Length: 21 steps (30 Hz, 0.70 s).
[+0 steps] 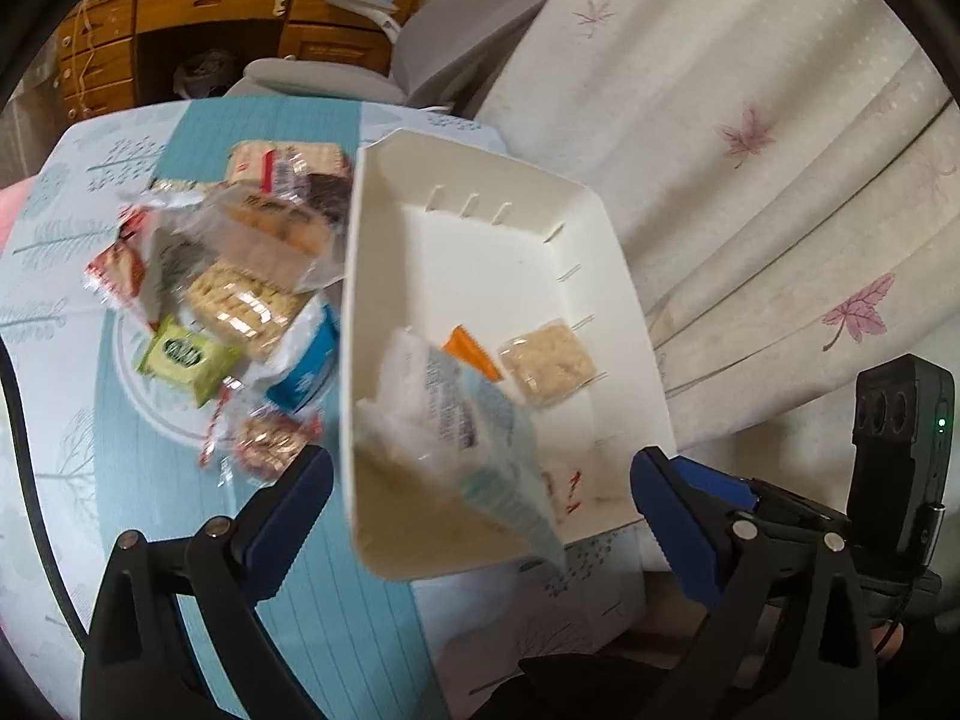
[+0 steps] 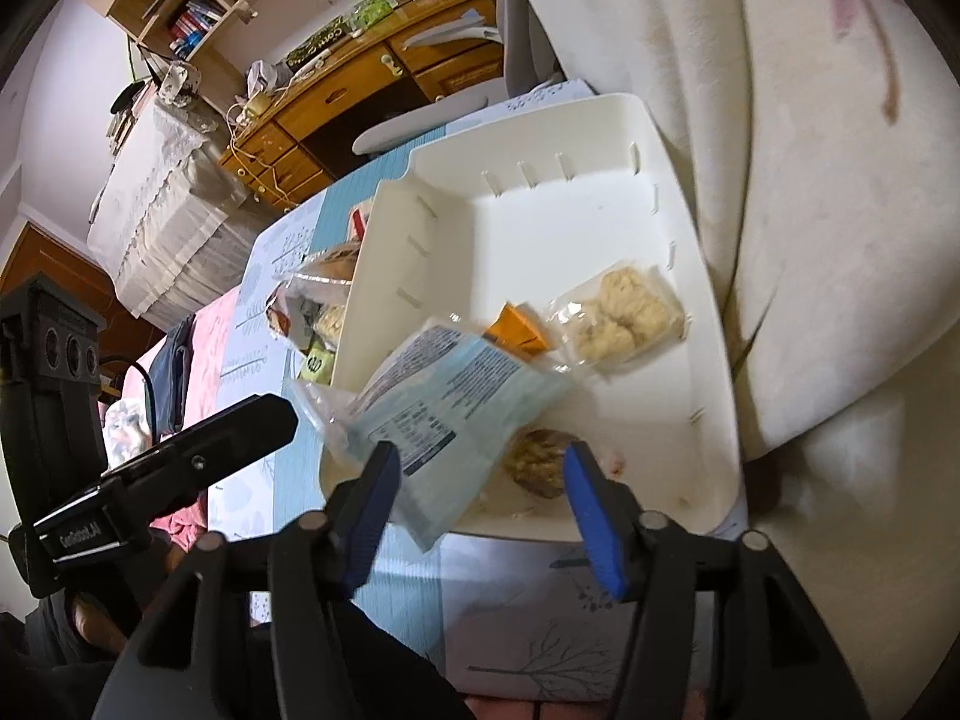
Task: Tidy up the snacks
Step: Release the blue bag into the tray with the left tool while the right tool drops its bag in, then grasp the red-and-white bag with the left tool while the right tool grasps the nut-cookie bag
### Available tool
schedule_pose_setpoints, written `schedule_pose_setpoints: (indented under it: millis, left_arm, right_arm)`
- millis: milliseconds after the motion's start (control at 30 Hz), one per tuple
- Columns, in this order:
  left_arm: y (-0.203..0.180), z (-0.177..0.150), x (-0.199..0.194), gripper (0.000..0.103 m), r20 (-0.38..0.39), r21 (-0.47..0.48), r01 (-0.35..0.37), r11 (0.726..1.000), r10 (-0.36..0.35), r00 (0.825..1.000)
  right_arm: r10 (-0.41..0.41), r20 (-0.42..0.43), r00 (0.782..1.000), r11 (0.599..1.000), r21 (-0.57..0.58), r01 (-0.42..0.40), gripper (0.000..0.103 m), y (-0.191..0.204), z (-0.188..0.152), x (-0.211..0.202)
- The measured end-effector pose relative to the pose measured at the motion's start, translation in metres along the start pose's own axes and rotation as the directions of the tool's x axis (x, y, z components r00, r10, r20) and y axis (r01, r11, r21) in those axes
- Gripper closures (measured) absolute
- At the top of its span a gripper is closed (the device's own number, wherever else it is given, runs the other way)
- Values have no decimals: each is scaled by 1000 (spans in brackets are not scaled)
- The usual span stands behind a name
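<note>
The white bin (image 1: pixel 606 252) is a rigid, smooth-walled rectangular container with chamfered corners and short slots moulded along its inner walls. It sits on the right part of the table, just beside the curtain (image 1: pixel 780 180). Inside lie a clear-wrapped pale crumbly square snack (image 2: pixel 621 309), an orange packet (image 2: pixel 519 330) touching it, and a round brown biscuit (image 2: pixel 537 459) at the near wall. A pale blue printed packet (image 2: pixel 432 402), crinkled film, lies tilted over the bin's near-left rim; blur hides whether it rests on anything.

The left gripper (image 1: pixel 480 492) has its blue-padded jaws spread wide, one either side of the bin's near end, holding nothing. The right gripper (image 2: pixel 480 498) is likewise released, jaws apart flanking the blue packet's near end; contact cannot be confirmed.

Left of the bin, a loose snack pile (image 1: pixel 240 276) of glossy wrappers, including a green packet (image 1: pixel 186 360), rests on the tablecloth (image 1: pixel 120 450), teal-striped with a tree print. Beyond stand a wooden desk (image 1: pixel 198 6) with drawers and a grey chair (image 1: pixel 420 42). The curtain is cream with pink leaf motifs.
</note>
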State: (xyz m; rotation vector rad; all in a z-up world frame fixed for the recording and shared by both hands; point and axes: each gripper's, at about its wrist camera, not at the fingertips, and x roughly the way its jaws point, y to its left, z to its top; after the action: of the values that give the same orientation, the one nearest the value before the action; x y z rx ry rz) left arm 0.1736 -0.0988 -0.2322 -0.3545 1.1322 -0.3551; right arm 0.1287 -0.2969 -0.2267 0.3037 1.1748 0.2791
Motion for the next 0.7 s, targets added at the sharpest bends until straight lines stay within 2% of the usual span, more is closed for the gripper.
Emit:
schedule_pose_setpoints:
  millis: [333, 700]
  left_arm:
    - [58, -11, -30, 4, -28, -52, -52, 997, 50, 998]
    - [129, -16, -65, 4, -72, -14, -92, 996, 91, 993]
  right_arm:
    - [12, -18, 1000, 1000, 2, -12, 39, 46, -13, 16]
    - [-10, 53, 999, 999, 46, 7, 39, 114, -35, 30]
